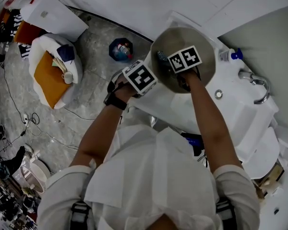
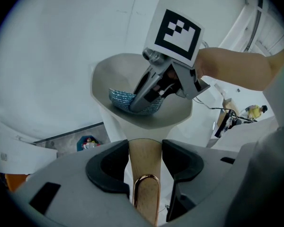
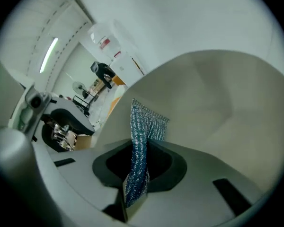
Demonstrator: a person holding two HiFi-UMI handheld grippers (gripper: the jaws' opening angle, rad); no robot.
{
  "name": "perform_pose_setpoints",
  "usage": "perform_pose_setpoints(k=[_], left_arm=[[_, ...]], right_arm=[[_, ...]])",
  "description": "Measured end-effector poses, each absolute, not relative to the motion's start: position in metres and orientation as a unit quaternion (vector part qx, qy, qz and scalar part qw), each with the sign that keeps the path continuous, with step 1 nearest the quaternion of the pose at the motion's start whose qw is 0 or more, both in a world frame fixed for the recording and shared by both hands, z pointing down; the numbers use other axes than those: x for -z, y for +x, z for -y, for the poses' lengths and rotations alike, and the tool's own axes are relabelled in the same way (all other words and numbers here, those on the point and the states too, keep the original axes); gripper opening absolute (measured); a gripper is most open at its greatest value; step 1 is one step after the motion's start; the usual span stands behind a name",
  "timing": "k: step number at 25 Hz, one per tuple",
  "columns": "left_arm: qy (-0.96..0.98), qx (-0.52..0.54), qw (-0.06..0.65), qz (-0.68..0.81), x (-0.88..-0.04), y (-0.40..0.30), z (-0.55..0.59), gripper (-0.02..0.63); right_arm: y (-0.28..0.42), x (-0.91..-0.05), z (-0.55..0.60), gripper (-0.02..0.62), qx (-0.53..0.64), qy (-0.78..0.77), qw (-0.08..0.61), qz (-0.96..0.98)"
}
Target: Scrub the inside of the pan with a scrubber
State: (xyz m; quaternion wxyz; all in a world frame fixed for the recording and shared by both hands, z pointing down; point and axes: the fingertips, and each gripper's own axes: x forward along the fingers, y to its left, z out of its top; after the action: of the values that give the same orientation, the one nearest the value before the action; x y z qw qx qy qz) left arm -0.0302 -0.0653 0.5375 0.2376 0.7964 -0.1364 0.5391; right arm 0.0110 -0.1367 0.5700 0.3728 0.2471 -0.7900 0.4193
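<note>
Standing at a white sink (image 1: 240, 104), a person in a white shirt holds a pale, round pan (image 1: 182, 35) at one end of it. The left gripper (image 2: 145, 161) is clamped on the pan's wooden handle (image 2: 143, 143), its jaws a fair way apart and the handle filling the gap between the pads. The right gripper (image 3: 139, 162) reaches down into the pan, jaws nearly together and pinching a glittery blue scrubber (image 3: 143, 122), which rests against the pan's inside surface. A tap (image 1: 257, 83) stands on the sink beyond the person's right arm, and a small blue tub (image 1: 121, 49) sits on the grey floor nearby.
</note>
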Motion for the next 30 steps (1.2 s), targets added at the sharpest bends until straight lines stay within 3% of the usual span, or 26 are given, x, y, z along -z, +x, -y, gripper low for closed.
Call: perform_pose_setpoints(k=[4, 13, 21, 30], left_arm=[[0.796, -0.540, 0.238, 0.137, -0.538, -0.030, 0.065, 0.235], [0.797, -0.537, 0.241, 0.134, -0.536, -0.029, 0.065, 0.233], [0.795, -0.541, 0.242, 0.131, -0.537, -0.029, 0.067, 0.233], [0.796, -0.539, 0.241, 0.133, -0.538, -0.029, 0.066, 0.233]], right_arm=[[0.050, -0.573, 0.157, 0.051, -0.448, 0.277, 0.354, 0.773], [0.184, -0.569, 0.192, 0.048, -0.289, 0.422, 0.525, 0.680], [0.120, -0.579, 0.175, 0.048, -0.276, 0.390, 0.518, 0.710], [0.032, -0.583, 0.134, 0.048, -0.329, 0.292, 0.460, 0.771]])
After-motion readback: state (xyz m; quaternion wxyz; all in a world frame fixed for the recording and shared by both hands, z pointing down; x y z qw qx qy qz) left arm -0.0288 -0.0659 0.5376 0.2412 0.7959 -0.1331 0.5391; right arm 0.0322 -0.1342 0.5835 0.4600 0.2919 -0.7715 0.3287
